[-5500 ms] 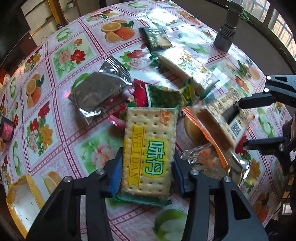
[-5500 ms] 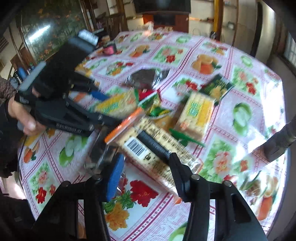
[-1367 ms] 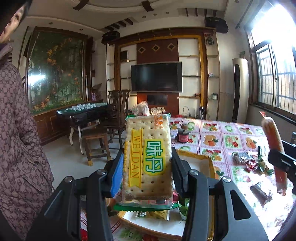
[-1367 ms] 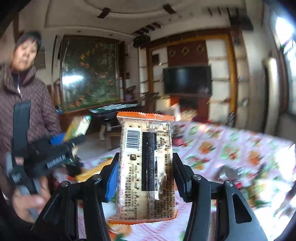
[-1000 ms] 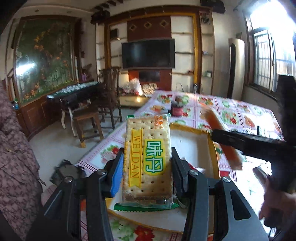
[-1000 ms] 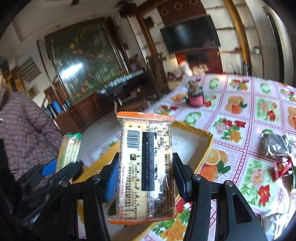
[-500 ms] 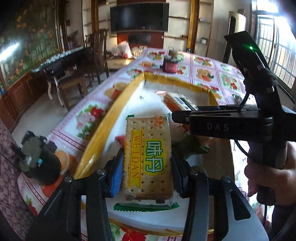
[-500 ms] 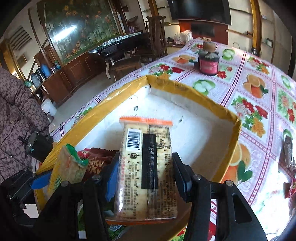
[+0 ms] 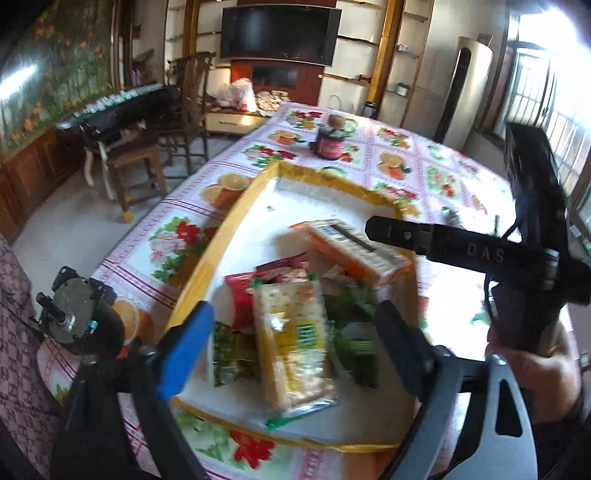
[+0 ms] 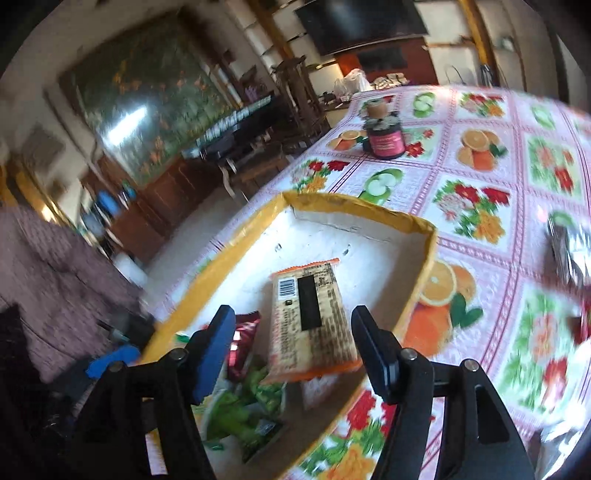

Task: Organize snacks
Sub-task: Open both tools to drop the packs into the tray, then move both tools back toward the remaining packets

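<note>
Opening jaws on 2 grippers, left (image 9: 291, 332) and right (image 10: 293, 345), each free of 1 cracker packet: yellow-green plastic-wrapped (image 9: 291, 347), orange-edged barcoded (image 10: 310, 321), inside 1 yellow-rimmed white tray (image 10: 369, 221).

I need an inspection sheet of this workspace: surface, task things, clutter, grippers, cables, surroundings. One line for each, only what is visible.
Surface: table under a fruit-and-flower cloth.
Job's things: yellow-rimmed box holds the orange-edged cracker pack, yellow cracker pack, red packet, green packets.
Clutter: jar; silver packet, blurred.
Grippers: left gripper and right gripper jaws opening, pads clear of the packs.
Cables: black cable on the right gripper.
Surroundings: television, wooden chair, window.
</note>
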`<action>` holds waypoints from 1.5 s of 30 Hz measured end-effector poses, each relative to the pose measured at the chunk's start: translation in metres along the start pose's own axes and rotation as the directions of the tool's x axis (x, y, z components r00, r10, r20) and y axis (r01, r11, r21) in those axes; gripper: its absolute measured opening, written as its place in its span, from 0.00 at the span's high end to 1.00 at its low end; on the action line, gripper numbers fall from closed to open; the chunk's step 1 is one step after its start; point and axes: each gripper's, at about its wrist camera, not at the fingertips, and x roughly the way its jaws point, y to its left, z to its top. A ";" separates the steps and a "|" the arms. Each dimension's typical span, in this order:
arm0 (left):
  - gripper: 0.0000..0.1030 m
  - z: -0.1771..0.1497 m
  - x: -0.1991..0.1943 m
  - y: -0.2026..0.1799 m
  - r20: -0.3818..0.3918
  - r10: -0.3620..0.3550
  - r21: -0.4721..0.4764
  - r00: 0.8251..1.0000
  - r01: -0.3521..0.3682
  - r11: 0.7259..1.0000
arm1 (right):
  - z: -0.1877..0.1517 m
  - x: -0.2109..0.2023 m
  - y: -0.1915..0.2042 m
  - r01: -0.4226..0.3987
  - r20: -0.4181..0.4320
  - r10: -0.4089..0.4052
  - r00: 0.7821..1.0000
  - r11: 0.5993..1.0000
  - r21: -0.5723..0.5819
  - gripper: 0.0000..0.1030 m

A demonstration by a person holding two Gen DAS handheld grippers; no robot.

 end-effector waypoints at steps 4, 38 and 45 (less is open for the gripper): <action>0.05 0.015 -0.008 0.002 -0.052 -0.160 -0.103 0.986 0.154 0.983 | -0.006 -0.043 -0.025 -0.115 0.100 0.098 0.990 0.978 0.174 0.34; 0.00 0.030 -0.022 -0.150 0.009 -0.354 -0.326 0.935 0.338 0.883 | -0.061 -0.166 -0.104 -0.025 0.265 -0.176 0.948 0.790 0.613 0.15; 0.00 0.021 -0.020 -0.112 0.056 -0.364 -0.306 0.930 0.363 0.880 | -0.075 -0.198 -0.121 -0.032 0.343 -0.212 0.915 0.811 0.584 0.15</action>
